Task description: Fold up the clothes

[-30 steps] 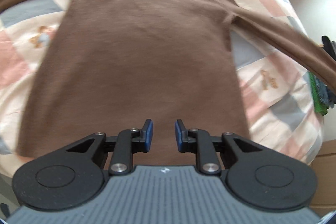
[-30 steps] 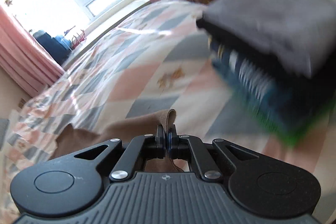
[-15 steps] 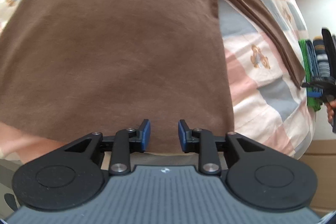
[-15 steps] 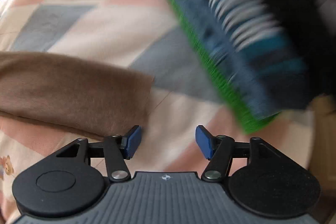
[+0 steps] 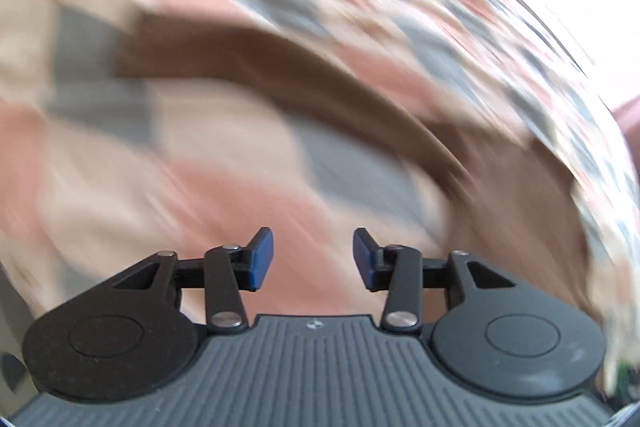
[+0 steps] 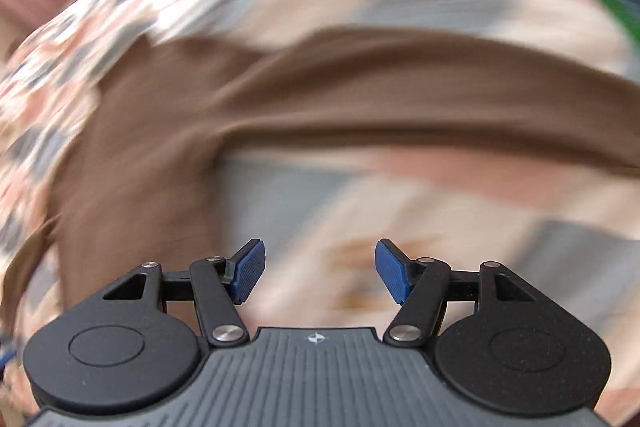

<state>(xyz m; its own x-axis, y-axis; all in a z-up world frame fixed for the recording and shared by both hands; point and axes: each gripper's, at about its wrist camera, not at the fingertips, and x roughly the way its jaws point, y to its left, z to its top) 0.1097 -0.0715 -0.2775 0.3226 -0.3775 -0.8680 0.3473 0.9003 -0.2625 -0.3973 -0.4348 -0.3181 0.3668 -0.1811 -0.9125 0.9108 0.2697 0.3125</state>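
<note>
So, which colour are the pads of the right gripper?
Blue pads, clearest in the right wrist view.

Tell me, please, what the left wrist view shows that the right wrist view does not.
Only the left wrist view shows the left gripper, jaws open, and a sleeve end lying on the quilt. Only the right wrist view shows the right gripper, jaws open, a sleeve joining the shirt body, and a green edge at upper right, too blurred to identify. Both show the brown shirt spread on the patchwork quilt, nothing between the jaws, and heavy motion blur.
</note>
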